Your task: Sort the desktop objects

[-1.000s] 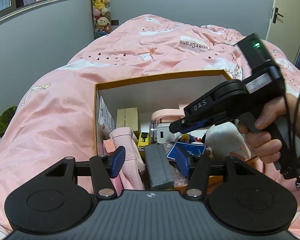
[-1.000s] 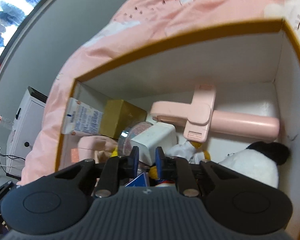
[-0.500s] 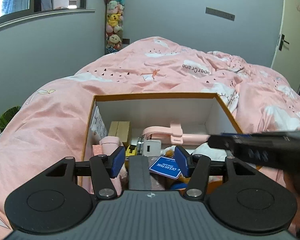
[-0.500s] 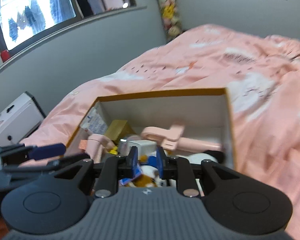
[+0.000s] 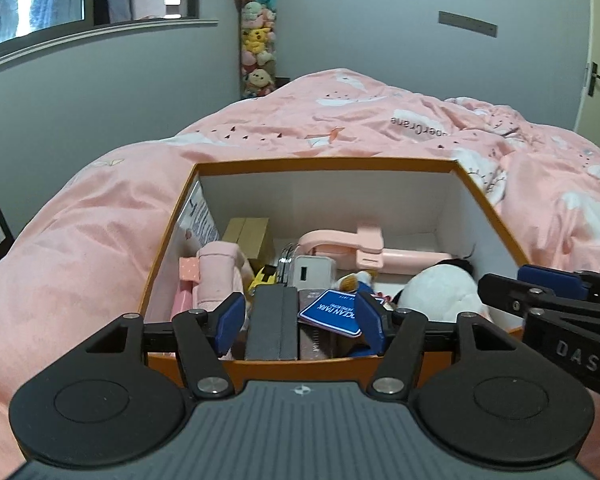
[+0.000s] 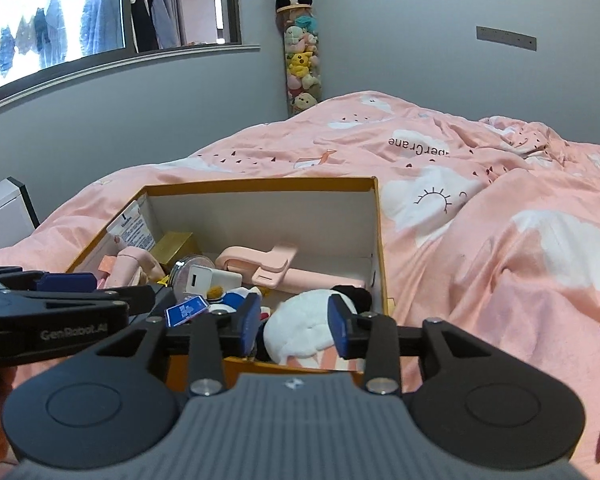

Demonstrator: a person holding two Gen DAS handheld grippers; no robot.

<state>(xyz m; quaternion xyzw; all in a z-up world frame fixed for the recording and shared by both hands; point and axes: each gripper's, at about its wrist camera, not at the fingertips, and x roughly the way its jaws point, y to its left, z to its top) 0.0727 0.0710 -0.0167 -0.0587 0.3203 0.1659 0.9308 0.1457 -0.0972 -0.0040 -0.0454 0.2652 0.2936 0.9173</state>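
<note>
Desktop objects fill the orange-rimmed cardboard box (image 5: 496,216) on the pink cloud-print duvet (image 6: 500,216): a pink plastic folding stand (image 5: 364,246) near the box's far wall, a white charger block (image 5: 314,270) just in front of it, a white-and-black plush toy (image 6: 308,324) in the near right corner, and a dark grey flat case (image 5: 272,320) against the near wall. Both tools hover at the box's near edge, empty, with fingers spread: the left gripper (image 5: 298,320) lines up with the case and the right gripper (image 6: 294,324) frames the plush. Judging from this, the next pick should take one item squarely, lifting straight up to avoid dragging neighbours. Behind the box, the bed meets a grey wall with a hanging column of stuffed toys (image 6: 302,60) and a window (image 6: 56,20).
</note>
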